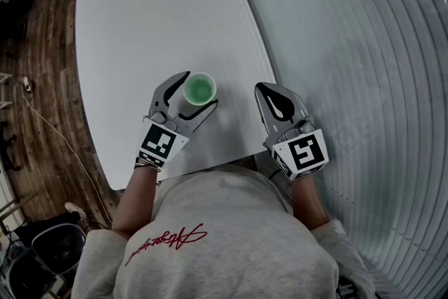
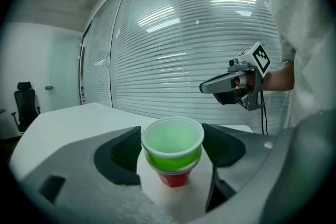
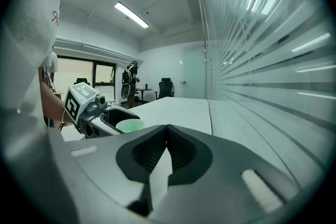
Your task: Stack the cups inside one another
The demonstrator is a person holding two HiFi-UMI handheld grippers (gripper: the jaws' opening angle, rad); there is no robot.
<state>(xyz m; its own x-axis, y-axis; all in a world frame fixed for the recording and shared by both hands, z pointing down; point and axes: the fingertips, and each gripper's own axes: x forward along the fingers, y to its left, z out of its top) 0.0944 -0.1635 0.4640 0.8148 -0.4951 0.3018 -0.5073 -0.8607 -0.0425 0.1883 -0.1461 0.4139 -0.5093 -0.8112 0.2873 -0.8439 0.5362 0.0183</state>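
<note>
Translucent glossy plastic: green cup (image 2: 173,145), red cup (image 2: 176,180). Smooth matt white table (image 1: 140,24). Wood floor (image 1: 42,31).

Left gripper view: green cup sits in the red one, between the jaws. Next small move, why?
Probably open the left gripper wide and draw it back off the cups. The green cup already sits nested in the red cup on the table, so stacking looks done. The jaws flank its rim closely; whether they press I can't tell. The right gripper is shut, empty.

Light grey sweatshirt (image 1: 231,220) with red script on the chest. Silver-grey left hand-held gripper (image 1: 201,89) and right hand-held gripper (image 1: 260,87), dark ribbed pads, black-and-white marker cubes (image 1: 302,153) behind.
</note>
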